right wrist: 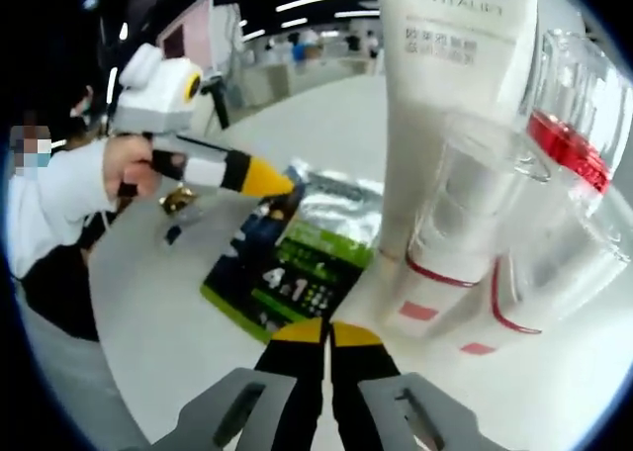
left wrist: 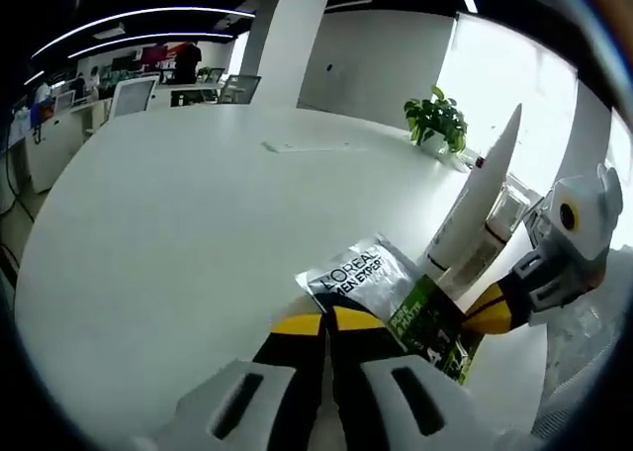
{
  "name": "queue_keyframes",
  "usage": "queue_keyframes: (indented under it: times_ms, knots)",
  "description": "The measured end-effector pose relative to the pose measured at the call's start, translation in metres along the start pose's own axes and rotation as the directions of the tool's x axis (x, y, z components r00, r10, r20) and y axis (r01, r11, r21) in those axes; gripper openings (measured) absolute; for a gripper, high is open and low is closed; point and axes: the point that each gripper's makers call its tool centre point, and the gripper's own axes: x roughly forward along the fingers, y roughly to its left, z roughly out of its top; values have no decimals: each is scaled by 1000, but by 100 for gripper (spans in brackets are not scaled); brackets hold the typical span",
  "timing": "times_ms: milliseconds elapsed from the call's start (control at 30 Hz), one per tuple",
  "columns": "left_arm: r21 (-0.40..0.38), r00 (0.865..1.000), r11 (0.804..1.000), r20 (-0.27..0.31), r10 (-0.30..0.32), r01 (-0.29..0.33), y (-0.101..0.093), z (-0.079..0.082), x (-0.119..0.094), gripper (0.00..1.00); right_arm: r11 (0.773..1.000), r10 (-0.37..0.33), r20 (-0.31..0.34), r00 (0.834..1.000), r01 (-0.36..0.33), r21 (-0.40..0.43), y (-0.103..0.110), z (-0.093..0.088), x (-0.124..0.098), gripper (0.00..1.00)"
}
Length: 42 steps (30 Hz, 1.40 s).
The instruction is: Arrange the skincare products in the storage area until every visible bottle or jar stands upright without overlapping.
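the white revitalift tube (right wrist: 450, 105) stood cap-down on the white table (left wrist: 168, 224), clear bottles with red bands (right wrist: 554, 174) just beside it. the l'oreal men expert packet (left wrist: 371, 283) lay flat at the tube's foot. my right fingers (right wrist: 326, 337) were clenched on nothing, close before the packet. my left fingers (left wrist: 324, 324) were clenched too, hovering near the packet's edge. a potted plant (left wrist: 435, 120) sat far across the table.

white upright squeeze tube (right wrist: 450, 105): 1 | clear red-banded plastic bottles (right wrist: 465, 209): 2 | flat silver-and-green carton (right wrist: 297, 258): 1 | potted green plant (left wrist: 435, 123): 1
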Motion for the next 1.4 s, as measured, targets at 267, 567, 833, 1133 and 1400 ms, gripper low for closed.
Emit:
queue_keyframes:
  times_ms: [267, 567, 833, 1133, 1400]
  knots:
    - [18, 1000, 1000, -10, -2, 2, 2, -3, 4, 5, 1000, -5, 8, 1000, 5, 6, -3, 0, 1, 0]
    - [26, 1000, 1000, -15, 1, 0, 3, -4, 7, 6, 1000, -7, 14, 1000, 7, -11, -4, 0, 2, 0]
    - [53, 1000, 999, -17, 12, -11, 8, -5, 9, 7, 1000, -11, 20, 1000, 12, -17, -5, 1, 2, 0]
    - [49, 1000, 999, -11, 22, -22, 11, -2, 8, 8, 1000, -5, 18, 1000, 6, -12, -2, 0, 3, 0]
    - [49, 999, 998, 10, 31, -31, 13, 4, 4, 14, 1000, -10, 22, 1000, 10, -17, -4, 2, 1, 1]
